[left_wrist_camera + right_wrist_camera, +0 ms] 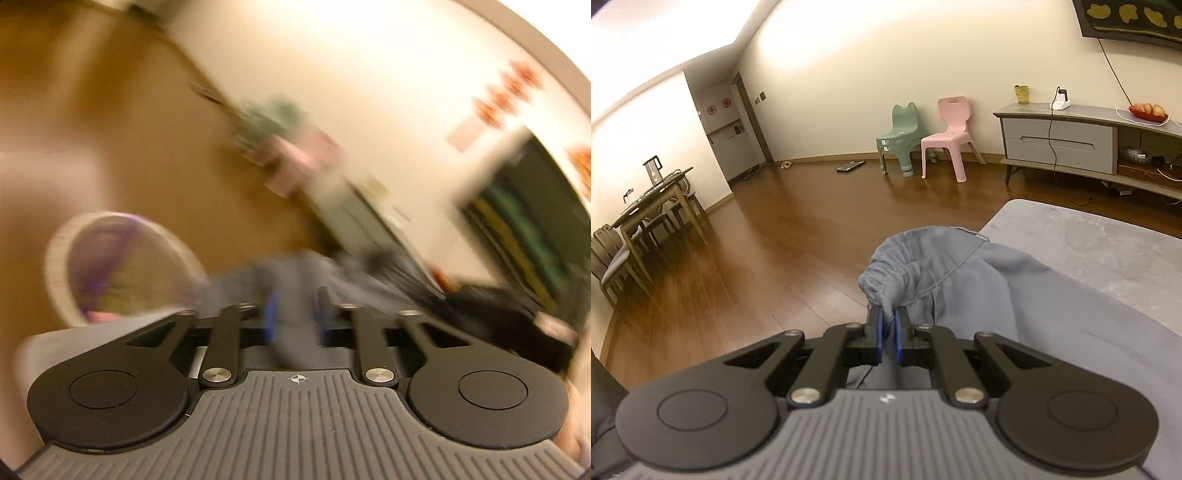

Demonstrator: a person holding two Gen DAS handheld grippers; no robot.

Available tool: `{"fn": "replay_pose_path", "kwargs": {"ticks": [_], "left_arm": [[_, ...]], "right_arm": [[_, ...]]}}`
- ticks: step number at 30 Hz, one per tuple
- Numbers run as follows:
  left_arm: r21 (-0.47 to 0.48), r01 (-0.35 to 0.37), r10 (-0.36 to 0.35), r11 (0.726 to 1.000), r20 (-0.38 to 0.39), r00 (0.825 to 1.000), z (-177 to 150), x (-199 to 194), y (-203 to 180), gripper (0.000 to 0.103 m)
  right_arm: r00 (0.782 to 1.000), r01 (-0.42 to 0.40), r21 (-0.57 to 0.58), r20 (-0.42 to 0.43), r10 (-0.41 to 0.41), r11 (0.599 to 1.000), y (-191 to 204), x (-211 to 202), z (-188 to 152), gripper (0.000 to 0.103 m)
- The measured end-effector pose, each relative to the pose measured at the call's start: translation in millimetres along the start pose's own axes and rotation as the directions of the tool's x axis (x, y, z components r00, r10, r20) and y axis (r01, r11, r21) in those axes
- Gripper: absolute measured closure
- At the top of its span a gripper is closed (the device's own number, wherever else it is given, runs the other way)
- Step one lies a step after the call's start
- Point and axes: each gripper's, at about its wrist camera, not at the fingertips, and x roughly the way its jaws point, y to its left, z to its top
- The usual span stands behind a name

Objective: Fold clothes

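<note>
- The right gripper [887, 330] is pinching the gathered elastic waistband of a pair of blue-grey trousers [960, 295], its jaws drawn narrow on the cloth, in the right wrist view; holding the waistband likely lets the person lift and spread the garment for a fold.
- The trousers are draping from the jaws toward 4 o'clock, trailing across a grey cushioned surface [1089, 243], seemingly a sofa or bed, which is serving as the folding place.
- The left gripper [295, 314] is appearing in a heavily blurred left wrist view, its jaws standing partly apart with a band of grey cloth [295, 284] running between them; whether the pads are pressing on that cloth cannot be told.
- A round woven basket [110, 266] is showing at 9 o'clock of the left gripper, holding something purple and pink, probably more laundry waiting.
- Counted in the right wrist view: one pair of trousers, two small plastic chairs, one green [899, 136] and one pink [947, 136], standing side by side at 12 o'clock against the wall, one grey cabinet [1060, 142] at 1 o'clock and one dining set [653, 206] at 9 o'clock.
- Judging by the bunched waistband, the fold itself is not yet begun.
</note>
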Motion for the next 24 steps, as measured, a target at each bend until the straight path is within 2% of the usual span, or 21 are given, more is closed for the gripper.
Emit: {"fn": "replay_pose_path", "kwargs": {"ticks": [1,2,3,4,6,7,9,10,11,13,14,16,17,18,19,20,22,24], "left_arm": [[0.016,-0.001,0.001,1.000,-0.033,0.999,1.3,8.5,-3.9,0.067],[0.024,-0.040,0.042,0.999,-0.060,0.997,1.6,18.5,-6.3,0.053],[0.033,-0.080,0.082,0.996,-0.086,0.993,1.9,28.6,-8.8,0.046],[0.042,-0.119,0.123,0.992,-0.111,0.986,2.2,38.6,-11.2,0.044],[0.032,-0.135,0.139,0.990,-0.154,0.978,1.5,52.3,-8.7,0.042],[0.022,-0.128,0.130,0.992,-0.178,0.975,0.7,58.4,-6.6,0.045],[0.007,-0.090,0.089,0.996,-0.225,0.970,0.1,70.1,-4.9,0.079],[0.007,-0.057,0.057,0.998,-0.239,0.969,1.9,74.6,-6.8,0.095],[-0.005,-0.015,0.013,1.000,-0.254,0.967,5.2,78.6,-6.9,0.103],[-0.073,0.104,-0.121,0.992,-0.271,0.955,14.3,82.6,-1.7,0.103],[-0.140,0.189,-0.220,0.972,-0.257,0.941,18.4,80.6,4.0,0.103],[-0.292,0.323,-0.388,0.900,-0.200,0.900,21.0,79.8,27.2,0.103],[-0.369,0.344,-0.431,0.864,-0.187,0.883,19.6,83.4,41.6,0.103],[-0.444,0.328,-0.447,0.834,-0.194,0.873,16.6,90.1,57.0,0.103],[-0.494,0.300,-0.445,0.816,-0.207,0.871,13.6,95.9,68.9,0.103],[-0.503,0.258,-0.415,0.825,-0.229,0.881,11.1,99.3,74.7,0.103],[-0.469,0.172,-0.318,0.866,-0.251,0.914,8.6,94.9,76.4,0.089],[-0.441,0.141,-0.266,0.886,-0.238,0.934,8.6,83.5,73.3,0.060]], "right_arm": [[1.000,-0.003,-0.004,0.002,0.003,1.000,-0.2,-7.0,0.1,0.096],[1.000,-0.007,-0.006,0.004,0.007,1.000,0.7,-12.2,-0.4,0.096],[1.000,-0.011,-0.008,0.008,0.011,1.000,2.1,-16.1,-1.2,0.096],[1.000,-0.017,-0.007,0.014,0.018,1.000,3.1,-19.9,-1.6,0.096],[0.999,-0.032,0.001,0.032,0.032,0.999,5.0,-29.5,1.7,0.096],[0.998,-0.037,0.005,0.041,0.037,0.999,3.4,-33.8,3.0,0.096],[0.998,-0.038,0.012,0.047,0.037,0.999,0.0,-36.0,3.1,0.096],[0.998,-0.036,0.013,0.045,0.036,0.999,-1.2,-35.1,2.8,0.096],[0.999,-0.033,0.014,0.041,0.032,0.999,-2.1,-34.5,1.9,0.096],[0.999,-0.029,0.023,0.045,0.028,0.999,-4.4,-37.1,-0.3,0.095],[0.998,-0.032,0.037,0.059,0.030,0.999,-6.7,-42.4,-1.1,0.092],[0.995,-0.046,0.072,0.097,0.039,0.996,-12.6,-56.6,-3.5,0.083],[0.991,-0.065,0.102,0.126,0.051,0.993,-18.1,-68.6,-6.4,0.069],[0.987,-0.079,0.126,0.151,0.060,0.989,-23.2,-81.8,-13.4,0.049],[0.983,-0.089,0.144,0.171,0.063,0.986,-27.9,-95.2,-22.5,0.044],[0.979,-0.099,0.163,0.190,0.067,0.982,-32.6,-108.7,-31.7,0.043],[0.981,-0.115,0.170,0.176,0.085,0.979,-36.8,-129.3,-58.1,0.044],[0.988,-0.101,0.125,0.128,0.085,0.987,-33.2,-145.9,-90.5,0.044]]}}
